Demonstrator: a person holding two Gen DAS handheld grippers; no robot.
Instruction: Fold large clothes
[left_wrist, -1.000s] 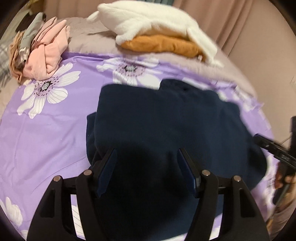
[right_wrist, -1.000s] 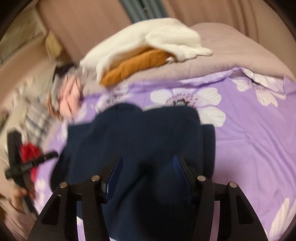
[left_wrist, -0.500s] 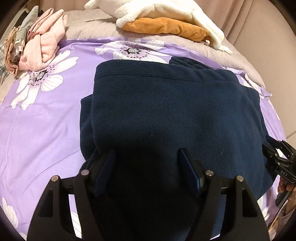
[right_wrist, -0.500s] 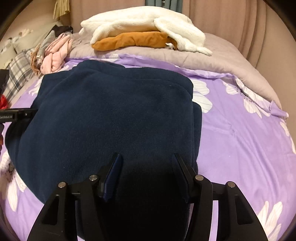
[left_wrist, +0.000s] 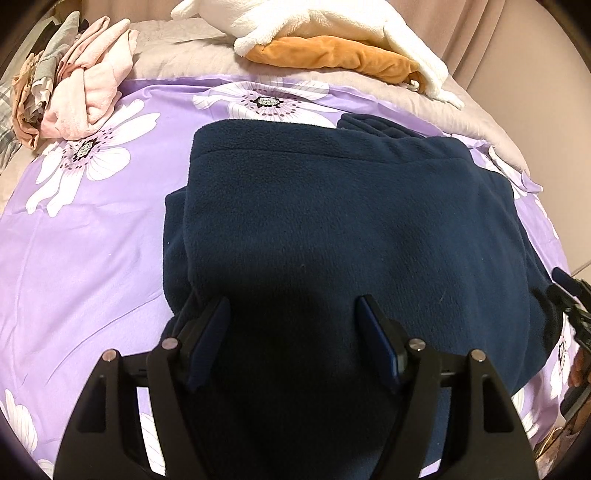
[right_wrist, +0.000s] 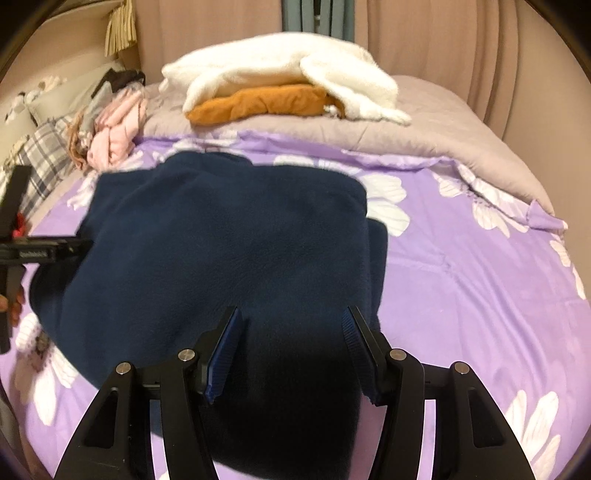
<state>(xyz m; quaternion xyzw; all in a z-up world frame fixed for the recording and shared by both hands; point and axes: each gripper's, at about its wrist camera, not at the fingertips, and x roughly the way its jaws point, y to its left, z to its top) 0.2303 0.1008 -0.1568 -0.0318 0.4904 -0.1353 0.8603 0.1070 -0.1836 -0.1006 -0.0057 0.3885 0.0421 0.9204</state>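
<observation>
Both the left gripper (left_wrist: 291, 332) and right gripper (right_wrist: 291, 343) hover part-open, empty, over the folded navy fleece (left_wrist: 351, 229) on the bed (left_wrist: 92, 258). Best next: grip matching near corners, keeping edges aligned.

The navy garment (left_wrist: 351, 229) is soft matt fleece, faintly nubbly. Under it, the purple flowered bedsheet (left_wrist: 85, 258) looks smooth. The white blanket (right_wrist: 280, 70) is plush and fluffy.
</observation>
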